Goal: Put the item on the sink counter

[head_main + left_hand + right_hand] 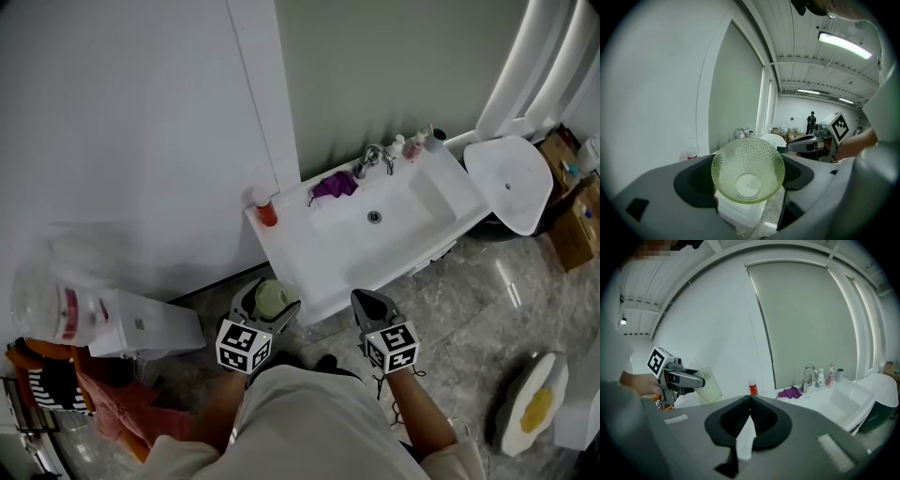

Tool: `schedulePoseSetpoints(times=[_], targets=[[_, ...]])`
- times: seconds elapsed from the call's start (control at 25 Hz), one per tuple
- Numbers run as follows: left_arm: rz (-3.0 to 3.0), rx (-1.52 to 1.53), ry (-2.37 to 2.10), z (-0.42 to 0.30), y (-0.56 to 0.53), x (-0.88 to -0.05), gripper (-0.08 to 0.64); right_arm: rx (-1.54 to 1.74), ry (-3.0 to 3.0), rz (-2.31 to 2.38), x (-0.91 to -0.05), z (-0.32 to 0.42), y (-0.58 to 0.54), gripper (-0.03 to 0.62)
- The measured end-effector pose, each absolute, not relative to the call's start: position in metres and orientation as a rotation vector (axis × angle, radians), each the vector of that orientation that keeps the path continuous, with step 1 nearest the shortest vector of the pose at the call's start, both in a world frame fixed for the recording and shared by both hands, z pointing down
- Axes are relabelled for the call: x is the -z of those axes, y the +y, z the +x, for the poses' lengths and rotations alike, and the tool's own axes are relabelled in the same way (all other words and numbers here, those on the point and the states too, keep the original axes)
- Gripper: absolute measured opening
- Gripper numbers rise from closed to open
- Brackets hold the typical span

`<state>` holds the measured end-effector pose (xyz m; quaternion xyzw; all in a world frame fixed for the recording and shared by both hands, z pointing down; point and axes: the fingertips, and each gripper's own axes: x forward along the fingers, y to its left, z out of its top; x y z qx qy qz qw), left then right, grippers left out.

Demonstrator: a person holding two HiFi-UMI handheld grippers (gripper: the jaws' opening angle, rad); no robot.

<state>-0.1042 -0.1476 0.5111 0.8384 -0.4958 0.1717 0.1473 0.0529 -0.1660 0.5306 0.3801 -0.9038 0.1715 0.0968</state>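
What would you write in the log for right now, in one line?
left gripper: shut on green glass cup | right gripper: shut, empty | sink counter: cup not yet on it

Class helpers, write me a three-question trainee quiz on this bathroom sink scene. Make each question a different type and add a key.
1. True or false: the left gripper holds the green glass cup between its jaws.
2. What lies beside the faucet on the sink counter? A: a purple cloth. B: a yellow sponge. C: a folded blue towel.
3. Fill in: the jaws of the right gripper are ____ (open or shut).
Key: 1 true; 2 A; 3 shut.
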Motion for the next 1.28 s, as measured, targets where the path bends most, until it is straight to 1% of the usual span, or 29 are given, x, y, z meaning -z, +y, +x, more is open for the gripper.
schedulePoseSetpoints(times=[0.24, 0.68, 1.04, 1.28], targets=[[2.424, -0.536, -1.372, -0.115, -0.17, -0.526, 0.394, -0.543, -2.639, 1.156, -0.545, 0.047, -0.181, 0.011], [2.526, -0.675, -1.19, -0.141, -0.243, -0.564, 0.394, -0.594, -2.519, 1.308, -0.566, 0.04, -0.219, 0.011], [2.607, -0.801, -0.983, -0.132, -0.277, -0.615, 0.394, -0.7, -2.356, 1.428, -0.597, 0.037, -0.221, 0.011], [2.664, -0.893, -0.837, -0.114, -0.284, -0.656, 0.394, -0.784, -2.288, 1.462, -0.62, 0.032, -0.224, 0.011]])
